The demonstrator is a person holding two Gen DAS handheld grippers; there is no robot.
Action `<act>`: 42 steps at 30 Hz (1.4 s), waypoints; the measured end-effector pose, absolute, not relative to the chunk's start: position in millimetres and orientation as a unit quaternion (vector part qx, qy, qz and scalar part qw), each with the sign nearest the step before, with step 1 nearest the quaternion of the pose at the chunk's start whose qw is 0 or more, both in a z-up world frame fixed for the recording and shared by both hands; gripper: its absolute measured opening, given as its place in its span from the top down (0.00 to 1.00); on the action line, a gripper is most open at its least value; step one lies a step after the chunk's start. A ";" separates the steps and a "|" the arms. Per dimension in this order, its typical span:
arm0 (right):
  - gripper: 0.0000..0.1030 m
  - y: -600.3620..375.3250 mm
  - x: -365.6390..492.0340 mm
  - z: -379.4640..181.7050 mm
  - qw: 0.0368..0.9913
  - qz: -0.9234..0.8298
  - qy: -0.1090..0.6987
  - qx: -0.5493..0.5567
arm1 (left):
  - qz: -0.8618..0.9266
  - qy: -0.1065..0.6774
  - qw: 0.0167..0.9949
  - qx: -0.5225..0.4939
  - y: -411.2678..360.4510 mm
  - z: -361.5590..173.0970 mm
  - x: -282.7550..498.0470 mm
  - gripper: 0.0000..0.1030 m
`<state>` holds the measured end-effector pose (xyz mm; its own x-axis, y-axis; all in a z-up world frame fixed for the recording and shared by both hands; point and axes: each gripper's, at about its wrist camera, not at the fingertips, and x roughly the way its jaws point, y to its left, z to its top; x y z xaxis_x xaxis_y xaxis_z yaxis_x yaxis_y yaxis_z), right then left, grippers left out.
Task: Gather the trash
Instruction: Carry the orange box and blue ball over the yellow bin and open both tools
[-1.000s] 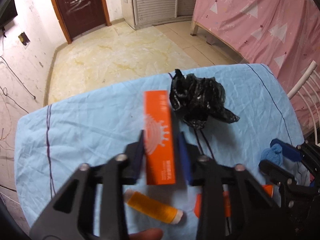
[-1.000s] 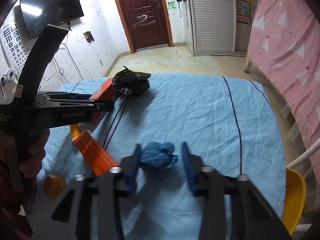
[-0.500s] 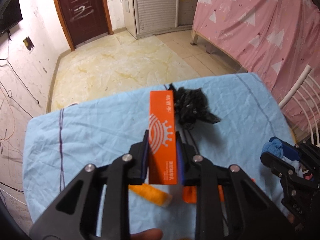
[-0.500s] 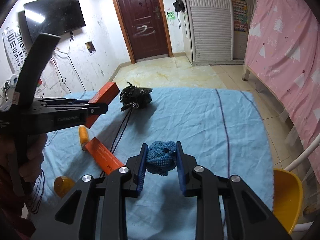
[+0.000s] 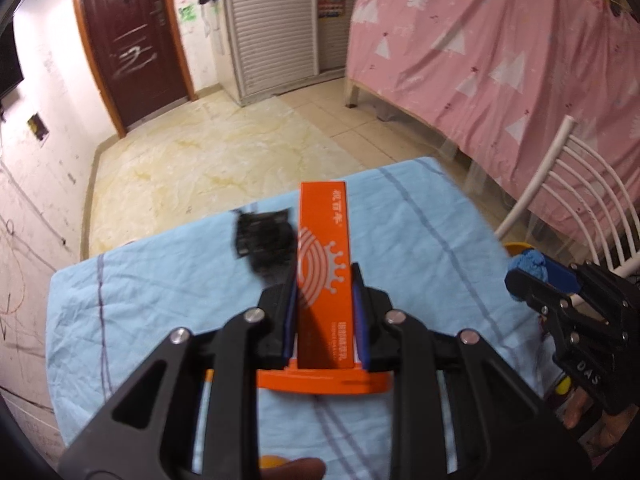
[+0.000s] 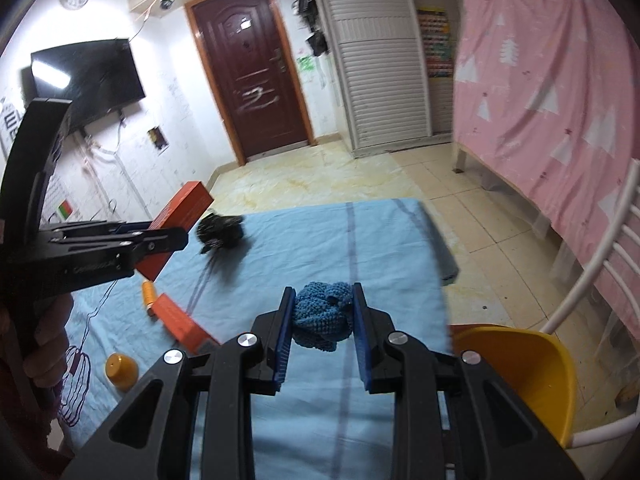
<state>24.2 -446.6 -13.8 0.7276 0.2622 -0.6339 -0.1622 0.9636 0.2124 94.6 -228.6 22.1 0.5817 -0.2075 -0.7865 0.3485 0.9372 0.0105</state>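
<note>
Both held items, resting on the blue cloth a second ago, are now lifted clear of it, and the right fingers have just been closing onto theirs.

Left gripper (image 5: 324, 300): fingers clamped on the orange carton (image 5: 325, 256), gripped across its narrow sides at the lower half. Carton stands lengthwise along the fingers, printed face toward the camera, raised above the worktop (image 5: 160, 280). From the right wrist view the same carton (image 6: 180, 220) juts up and away past the left gripper (image 6: 168, 240), tilted, off the cloth.

Right gripper (image 6: 323, 320): fingers clamped on the blue knitted ball (image 6: 324, 320), pads pressing on both flanks, ball held above the cloth. In the left wrist view the ball (image 5: 528, 262) shows at the tip of the right gripper (image 5: 532, 276), at the right edge.

Remaining on the worktop (image 6: 360, 248), blue cloth cover:
- black crumpled bag (image 6: 220, 232), far side, blurred; dark cords trail from it toward the near side.
- second orange carton (image 6: 180, 322), lying flat, near left.
- orange thread spool (image 6: 149, 298), just beside that carton's far end.
- small orange cap (image 6: 121, 370), near left corner.

Beside the worktop:
- yellow bin (image 6: 528, 372), at the right near corner, below the cloth's edge.
- white chair (image 6: 600, 280), behind the bin.

A hand (image 6: 44, 344) holds the left gripper's handle.
</note>
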 end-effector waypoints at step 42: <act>0.46 -639.1 -6.9 -78.4 0.907 -0.017 0.371 0.199 | -0.292 0.457 0.824 0.163 -465.9 -15.1 61.5 0.58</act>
